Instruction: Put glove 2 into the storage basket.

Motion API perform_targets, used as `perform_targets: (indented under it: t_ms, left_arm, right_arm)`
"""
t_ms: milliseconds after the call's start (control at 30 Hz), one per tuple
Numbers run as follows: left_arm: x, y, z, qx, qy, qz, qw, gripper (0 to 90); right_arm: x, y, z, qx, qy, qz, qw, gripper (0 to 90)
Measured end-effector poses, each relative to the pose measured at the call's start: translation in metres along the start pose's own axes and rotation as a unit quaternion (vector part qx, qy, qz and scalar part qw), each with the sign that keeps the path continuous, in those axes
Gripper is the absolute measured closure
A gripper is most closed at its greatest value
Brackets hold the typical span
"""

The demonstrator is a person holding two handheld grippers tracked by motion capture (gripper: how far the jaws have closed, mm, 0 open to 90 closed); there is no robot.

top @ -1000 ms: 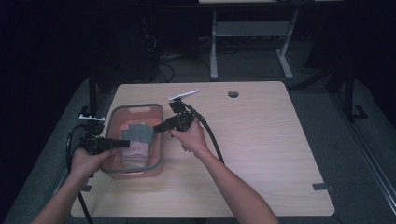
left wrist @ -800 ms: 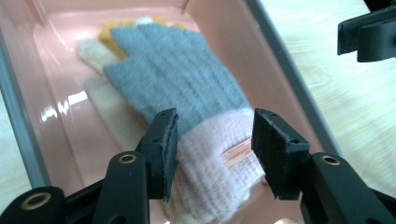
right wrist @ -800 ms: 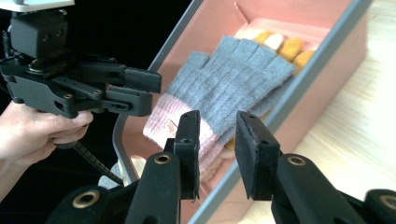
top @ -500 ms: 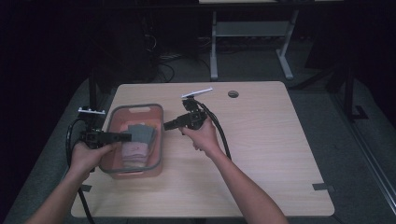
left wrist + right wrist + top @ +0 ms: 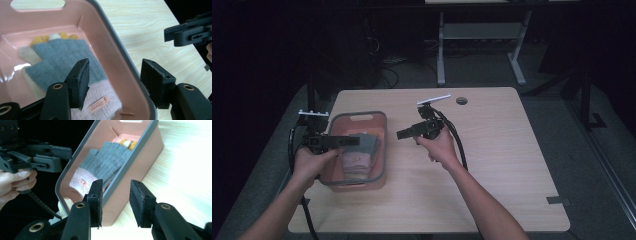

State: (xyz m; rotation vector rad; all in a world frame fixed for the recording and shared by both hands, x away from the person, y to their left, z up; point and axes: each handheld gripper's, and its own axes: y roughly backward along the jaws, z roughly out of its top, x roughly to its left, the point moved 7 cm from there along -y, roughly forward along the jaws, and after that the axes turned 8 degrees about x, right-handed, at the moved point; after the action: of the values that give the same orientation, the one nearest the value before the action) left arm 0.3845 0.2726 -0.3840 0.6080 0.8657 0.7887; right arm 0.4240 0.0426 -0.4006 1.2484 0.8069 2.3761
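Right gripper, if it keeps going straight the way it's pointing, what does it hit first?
Probably the pink bin: the open right gripper points at its near side wall and grey rim, with the grey glove inside beyond. Depth is hard to judge, so it might clear the rim.

Count, this moment:
- Pink bin (image 5: pixel 379 150) with grey rim: 1.
- Grey knit glove (image 5: pixel 110 162) with pale pink cuff, inside the bin: 1 clearly seen. Yellow and white fingertips (image 5: pixel 53 37) show beyond it; whether they belong to a second glove cannot be told.
- Wooden table (image 5: pixel 507 165): 1.
- Handheld grippers: 2, the left gripper (image 5: pixel 113 82) and the right gripper (image 5: pixel 115 200).
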Motion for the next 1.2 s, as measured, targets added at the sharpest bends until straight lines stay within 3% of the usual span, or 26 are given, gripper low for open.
perform_targets:
  t_ms: [533, 833, 1200]
  left_arm:
    - [-0.025, -0.012, 0.009, 0.002, -0.027, -0.017, 0.9995, 36.1]
    - [-0.051, -0.026, 0.013, 0.003, -0.051, -0.048, 0.9976, 35.5]
    - [-0.067, -0.040, 0.015, 0.012, -0.064, -0.061, 0.9960, 32.7]
  right_arm:
    - [-0.014, 0.021, -0.009, -0.008, -0.015, -0.003, 0.9999, 59.1]
    - [-0.028, 0.036, -0.019, -0.016, -0.028, -0.008, 0.9995, 57.8]
    - [-0.043, 0.056, -0.028, -0.028, -0.037, -0.021, 0.9987, 55.1]
